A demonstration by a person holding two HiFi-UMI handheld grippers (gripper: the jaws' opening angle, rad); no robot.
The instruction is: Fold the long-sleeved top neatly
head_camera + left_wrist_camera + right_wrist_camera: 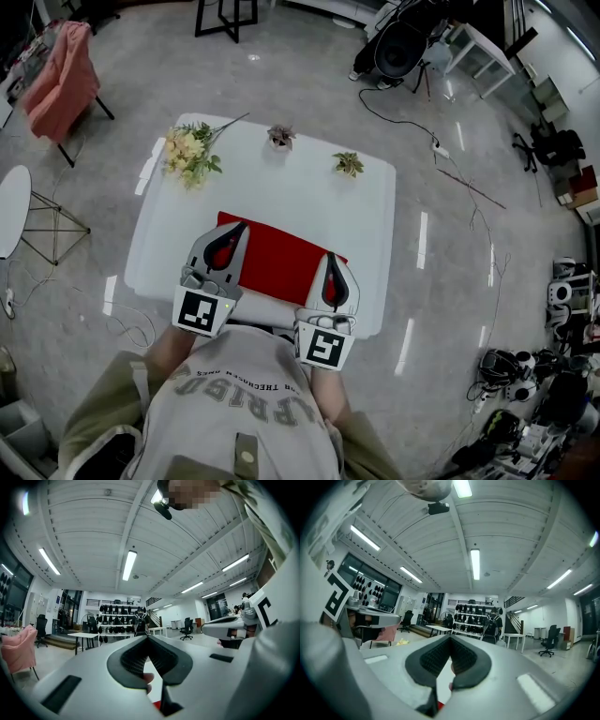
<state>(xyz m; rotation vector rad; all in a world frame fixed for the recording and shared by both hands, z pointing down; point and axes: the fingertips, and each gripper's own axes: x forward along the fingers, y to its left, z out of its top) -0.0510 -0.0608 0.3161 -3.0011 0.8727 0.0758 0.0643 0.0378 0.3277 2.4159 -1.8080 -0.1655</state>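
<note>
A red long-sleeved top (277, 263) lies folded into a rectangle on the near half of the white table (309, 202). My left gripper (241, 226) reaches over the top's left part, jaws shut with nothing seen between them. Over the top's right near corner my right gripper (330, 256) is shut too. In the left gripper view the closed jaws (148, 637) point level across the room, and a sliver of red cloth (156, 705) shows below them. The right gripper view has its closed jaws (451, 637) level as well, above a speck of red (440, 707).
A bunch of pale flowers (190, 150) and two small potted plants (279, 137) (349, 164) stand along the table's far edge. A chair draped in pink cloth (61, 80) stands at the far left, with a round white side table (11, 208) nearer. Cables cross the floor on the right.
</note>
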